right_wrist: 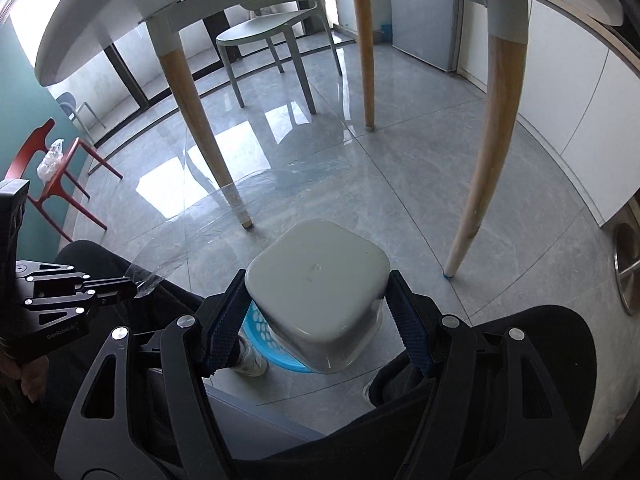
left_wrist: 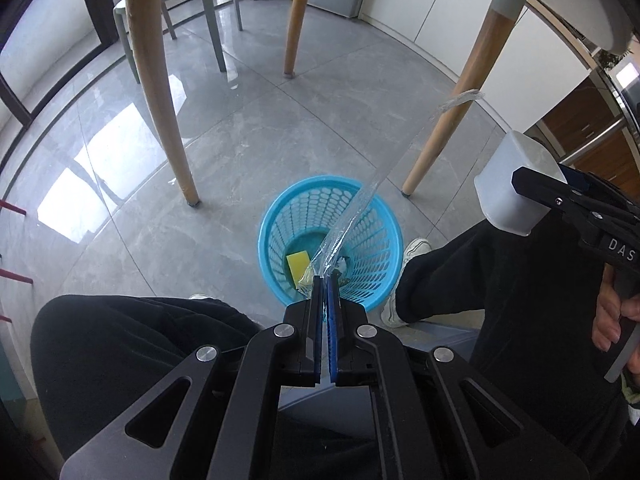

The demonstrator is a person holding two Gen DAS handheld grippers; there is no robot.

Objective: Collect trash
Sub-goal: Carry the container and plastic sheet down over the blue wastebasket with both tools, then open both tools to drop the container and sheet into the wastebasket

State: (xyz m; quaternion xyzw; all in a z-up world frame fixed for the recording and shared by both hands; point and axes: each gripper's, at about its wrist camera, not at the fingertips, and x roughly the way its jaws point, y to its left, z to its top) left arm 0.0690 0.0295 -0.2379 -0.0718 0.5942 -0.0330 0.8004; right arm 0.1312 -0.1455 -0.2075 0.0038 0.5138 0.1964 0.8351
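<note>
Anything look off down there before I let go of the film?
One thing: the clear plastic film pinched in the left gripper stretches taut up and away toward the right rather than hanging into the blue basket. The right gripper holds the white tub bottom-up. Nothing looks spilled.

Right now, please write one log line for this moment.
left gripper: shut on plastic film | right gripper: shut on white container | basket: below, holds sponge

Floor [right_wrist: 400, 184]: glossy grey tiles, window glare ahead-left.
Table [right_wrist: 200, 0]: white, wooden legs, overhead.
Chairs: green chair [right_wrist: 272, 32] ahead, red chair [right_wrist: 52, 168] far left.
</note>
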